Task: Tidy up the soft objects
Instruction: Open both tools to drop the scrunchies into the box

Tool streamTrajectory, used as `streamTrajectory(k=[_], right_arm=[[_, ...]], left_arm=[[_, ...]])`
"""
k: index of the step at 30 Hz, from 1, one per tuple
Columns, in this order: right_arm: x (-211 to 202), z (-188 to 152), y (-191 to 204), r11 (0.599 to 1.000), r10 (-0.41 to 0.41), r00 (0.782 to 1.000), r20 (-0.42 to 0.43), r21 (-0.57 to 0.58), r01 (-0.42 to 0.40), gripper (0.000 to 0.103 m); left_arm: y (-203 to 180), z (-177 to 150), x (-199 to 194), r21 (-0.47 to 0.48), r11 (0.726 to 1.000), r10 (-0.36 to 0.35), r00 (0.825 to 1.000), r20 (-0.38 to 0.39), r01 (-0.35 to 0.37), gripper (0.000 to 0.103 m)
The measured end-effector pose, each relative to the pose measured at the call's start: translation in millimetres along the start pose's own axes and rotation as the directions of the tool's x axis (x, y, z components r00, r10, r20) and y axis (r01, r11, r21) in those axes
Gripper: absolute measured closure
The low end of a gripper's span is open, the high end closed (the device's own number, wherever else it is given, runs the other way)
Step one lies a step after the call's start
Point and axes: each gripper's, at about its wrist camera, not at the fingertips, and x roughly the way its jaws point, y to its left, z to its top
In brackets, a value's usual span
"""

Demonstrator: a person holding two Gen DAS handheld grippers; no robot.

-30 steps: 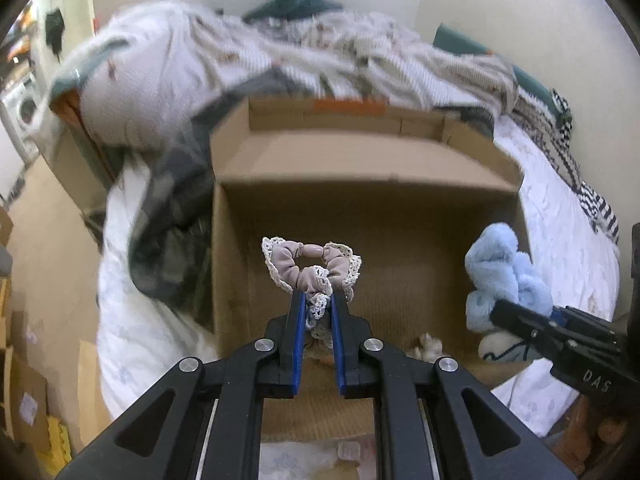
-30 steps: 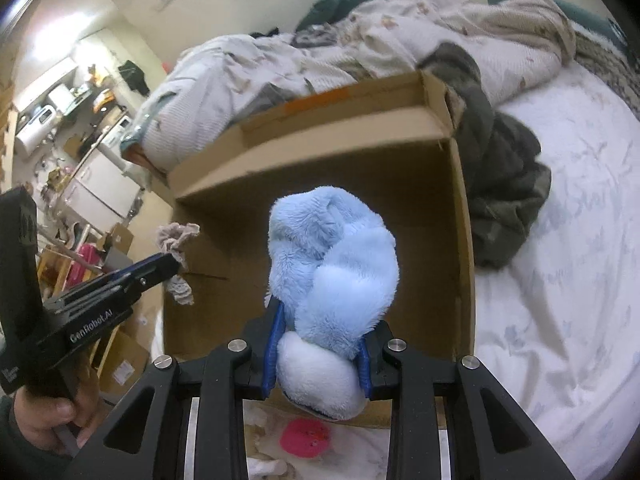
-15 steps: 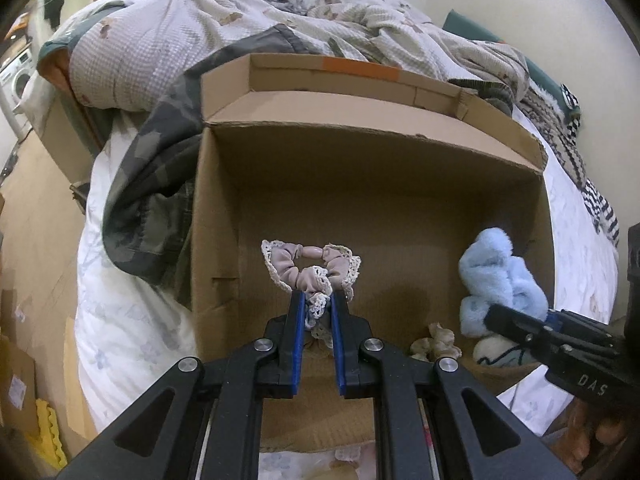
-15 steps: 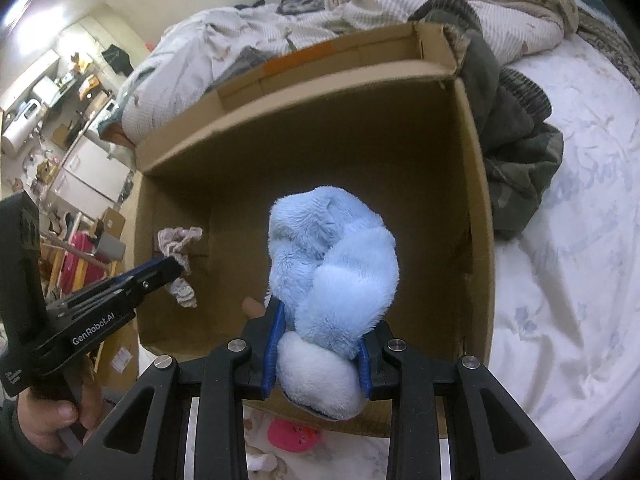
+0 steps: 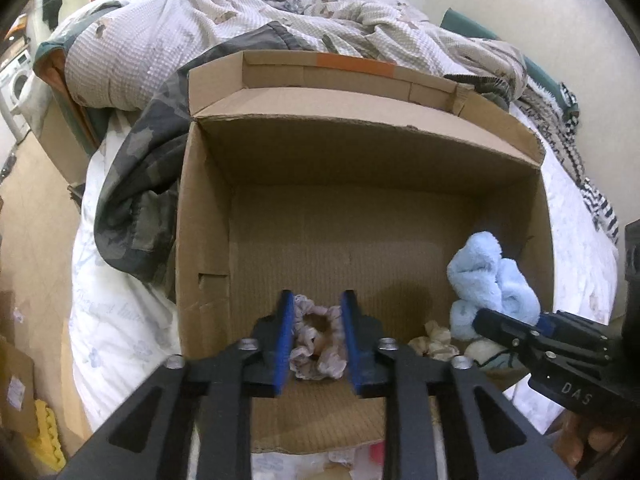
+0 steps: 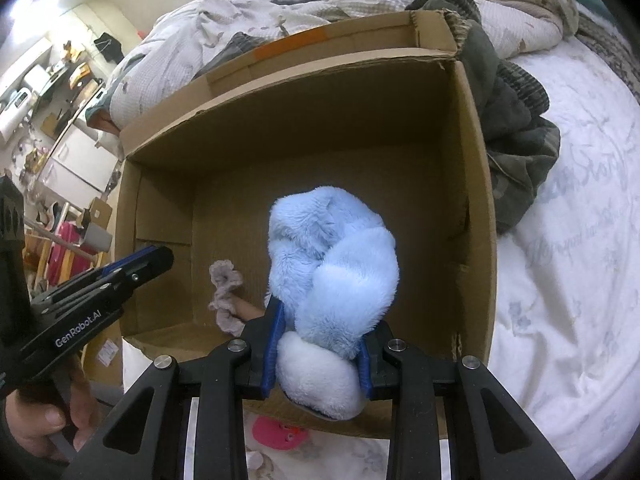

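Note:
An open cardboard box (image 5: 208, 216) (image 6: 476, 184) lies on the bed. My left gripper (image 5: 316, 300) is open over the box's near end. The pink lace scrunchie (image 5: 316, 344) lies on the box floor between and below its fingers; it also shows in the right wrist view (image 6: 226, 296). My right gripper (image 6: 320, 320) is shut on a fluffy light-blue and white plush (image 6: 332, 272), held over the box's right side; the plush shows in the left wrist view (image 5: 488, 284). A beige soft item (image 5: 436, 340) lies in the box near the plush.
A rumpled quilt (image 5: 240, 28) and dark camouflage garment (image 5: 136, 184) (image 6: 516, 132) surround the box on the white bedsheet (image 6: 568, 280). A pink object (image 6: 276, 432) lies on the sheet before the box. Cluttered room floor lies left.
My left gripper has opened and the scrunchie has dropped from it onto the box floor. Both grippers have moved lower and closer to the box. The right still holds the plush.

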Motion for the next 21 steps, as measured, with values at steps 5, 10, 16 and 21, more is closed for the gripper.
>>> streamTrajectory(k=[5, 10, 16, 21], right_arm=[[1.3, 0.5, 0.2, 1.000, -0.002, 1.000, 0.000, -0.004, 0.002, 0.070], [-2.1, 0.0, -3.2, 1.000, 0.010, 1.000, 0.015, 0.012, -0.011, 0.054], [-12.6, 3.7, 0.7, 1.000, -0.024, 0.998, 0.066, -0.010, 0.025, 0.024], [-17.3, 6.1, 1.5, 0.999, -0.044, 0.995, 0.087, -0.016, 0.045, 0.022]], left_arm=[[0.9, -1.2, -5.4, -0.010, 1.000, 0.023, 0.999, 0.023, -0.023, 0.038], [-0.5, 0.2, -8.2, 0.002, 0.999, 0.051, 0.998, 0.037, -0.051, 0.038], [-1.6, 0.9, -11.5, 0.008, 0.998, 0.057, 0.997, 0.049, -0.058, 0.038], [0.5, 0.0, -18.0, -0.003, 0.998, 0.059, 0.996, 0.064, -0.059, 0.038]])
